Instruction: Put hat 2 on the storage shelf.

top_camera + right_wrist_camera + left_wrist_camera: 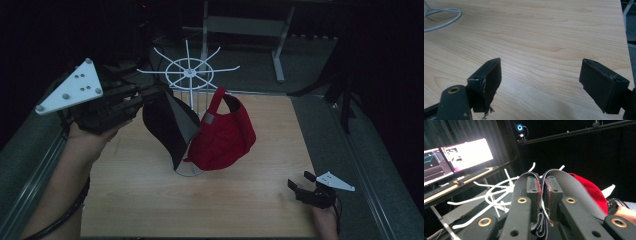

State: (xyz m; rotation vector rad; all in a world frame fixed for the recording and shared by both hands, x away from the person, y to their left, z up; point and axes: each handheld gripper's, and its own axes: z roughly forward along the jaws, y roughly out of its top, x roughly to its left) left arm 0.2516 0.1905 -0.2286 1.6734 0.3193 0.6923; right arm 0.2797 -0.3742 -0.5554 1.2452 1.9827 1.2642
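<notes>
A black cap [167,125] hangs in the air in front of the white wire rack [190,73], and my left gripper [150,95] is shut on its edge from the left. In the left gripper view the jaws of the left gripper [541,182] are pressed together on the cap's dark band [574,187]. A red cap [222,132] hangs from a rack arm just right of the black one and also shows as the red cap [591,192] behind the jaws. My right gripper [300,182] rests low at the table's front right, and its jaws [540,80] are open over bare wood.
The rack's base ring [187,171] sits mid-table on the wooden tabletop [260,200]; part of the ring [441,18] shows far left. Lit monitors [466,155] stand on a side desk. A grey metal frame [245,25] stands behind the table.
</notes>
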